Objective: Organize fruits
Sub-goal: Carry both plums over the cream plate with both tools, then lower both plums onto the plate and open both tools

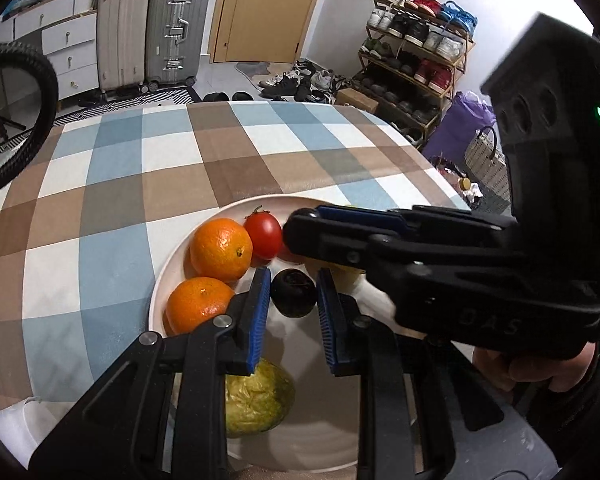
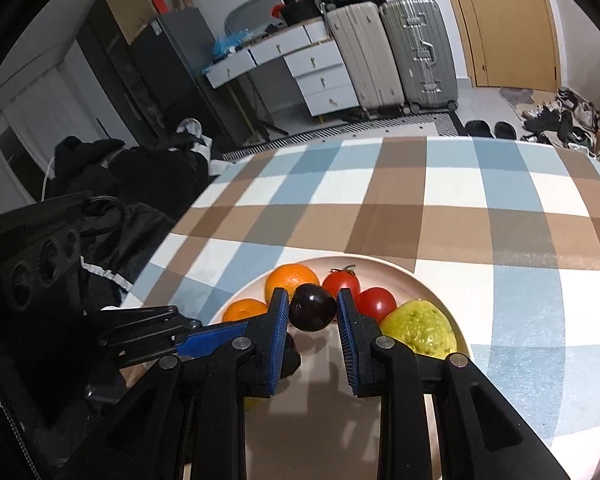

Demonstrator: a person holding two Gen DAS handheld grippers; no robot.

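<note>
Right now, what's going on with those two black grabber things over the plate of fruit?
A person holds a gripper in each hand over a plate on a checked tablecloth. The plate holds two oranges, two tomatoes, a yellow-green fruit and a dark plum. Both the left gripper and right gripper are open, and the plum sits between each one's fingers, ungripped.

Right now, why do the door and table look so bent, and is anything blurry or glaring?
Left wrist view: fisheye lens bows the door, dark corners; the right gripper crossing close looks soft. Right wrist view: the checked tablecloth curves likewise; the dark plum carries a small highlight, soft shadows on the plate.
</note>
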